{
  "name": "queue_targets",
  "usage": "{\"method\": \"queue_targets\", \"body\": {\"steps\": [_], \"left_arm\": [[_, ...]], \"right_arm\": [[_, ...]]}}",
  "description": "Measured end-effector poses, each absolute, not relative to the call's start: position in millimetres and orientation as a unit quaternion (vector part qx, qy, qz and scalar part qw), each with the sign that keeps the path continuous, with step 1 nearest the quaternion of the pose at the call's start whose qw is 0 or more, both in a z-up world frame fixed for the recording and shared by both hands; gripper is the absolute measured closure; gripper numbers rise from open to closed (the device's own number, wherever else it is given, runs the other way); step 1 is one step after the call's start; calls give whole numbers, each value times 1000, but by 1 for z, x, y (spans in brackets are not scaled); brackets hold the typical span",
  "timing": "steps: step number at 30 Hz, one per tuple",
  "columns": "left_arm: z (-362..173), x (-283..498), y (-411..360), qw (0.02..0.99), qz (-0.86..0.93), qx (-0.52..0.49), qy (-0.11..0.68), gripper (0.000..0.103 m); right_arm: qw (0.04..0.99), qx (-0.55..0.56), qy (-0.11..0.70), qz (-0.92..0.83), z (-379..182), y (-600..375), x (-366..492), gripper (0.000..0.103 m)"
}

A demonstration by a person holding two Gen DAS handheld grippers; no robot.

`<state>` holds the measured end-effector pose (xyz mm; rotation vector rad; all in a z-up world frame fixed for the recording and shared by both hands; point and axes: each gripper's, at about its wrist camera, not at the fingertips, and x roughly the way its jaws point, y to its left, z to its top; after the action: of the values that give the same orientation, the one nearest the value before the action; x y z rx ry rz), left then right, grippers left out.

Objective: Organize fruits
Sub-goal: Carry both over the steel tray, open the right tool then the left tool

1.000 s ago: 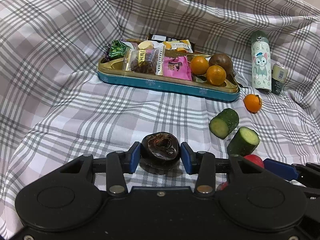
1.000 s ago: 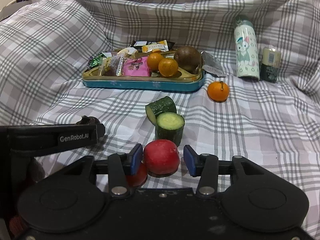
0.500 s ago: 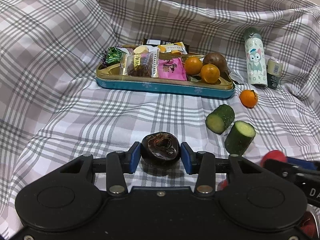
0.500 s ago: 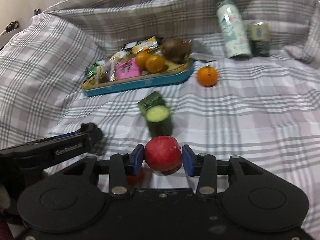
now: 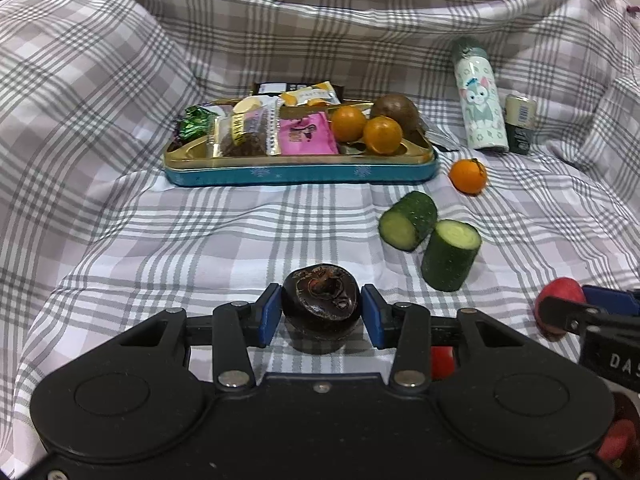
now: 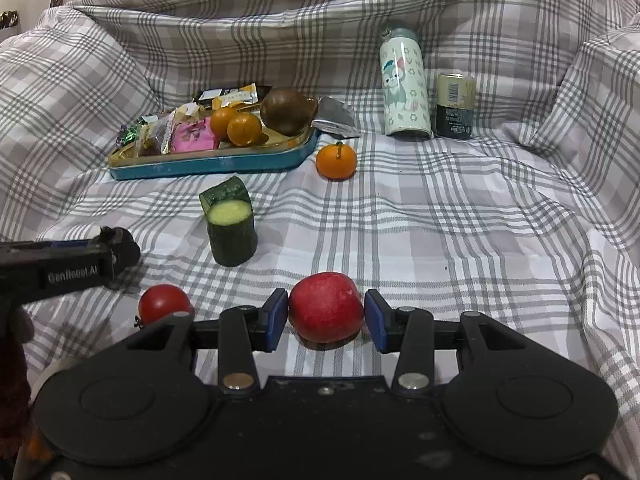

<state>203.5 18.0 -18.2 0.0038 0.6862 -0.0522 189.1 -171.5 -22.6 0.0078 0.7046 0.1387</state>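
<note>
Low centre, left wrist view: dark fruit (image 5: 320, 306), crown tipped up toward the camera, long axis not clear.
Left gripper (image 5: 321, 316): blue pads pressed on the dark fruit's sides, roughly half open.
Surface: grey plaid sheet (image 5: 120, 240), teal tray (image 5: 300, 174) upper centre.
Low centre, right wrist view: red fruit (image 6: 326, 306), roundish.
Right gripper (image 6: 326, 316): jaws just shifted, now clamping the red fruit.
Nearby: small tomato (image 6: 164, 304) lower left; cucumber piece (image 6: 232, 232) upright.
</note>
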Motion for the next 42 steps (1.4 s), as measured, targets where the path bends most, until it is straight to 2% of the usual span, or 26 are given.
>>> {"method": "queue_targets", "body": {"steps": [9, 18, 27, 42], "left_arm": [[-11, 192, 14, 943, -38, 5, 330, 52], [13, 144, 6, 949, -54, -5, 311, 52], [9, 93, 8, 942, -57, -7, 329, 52], [0, 49, 8, 942, -65, -15, 330, 52]], "right_arm": [[935, 17, 348, 72, -26, -171, 197, 58], [941, 43, 324, 83, -10, -184, 180, 58], [946, 38, 305, 104, 5, -188, 131, 58], [940, 32, 309, 140, -11, -189, 52, 58]]}}
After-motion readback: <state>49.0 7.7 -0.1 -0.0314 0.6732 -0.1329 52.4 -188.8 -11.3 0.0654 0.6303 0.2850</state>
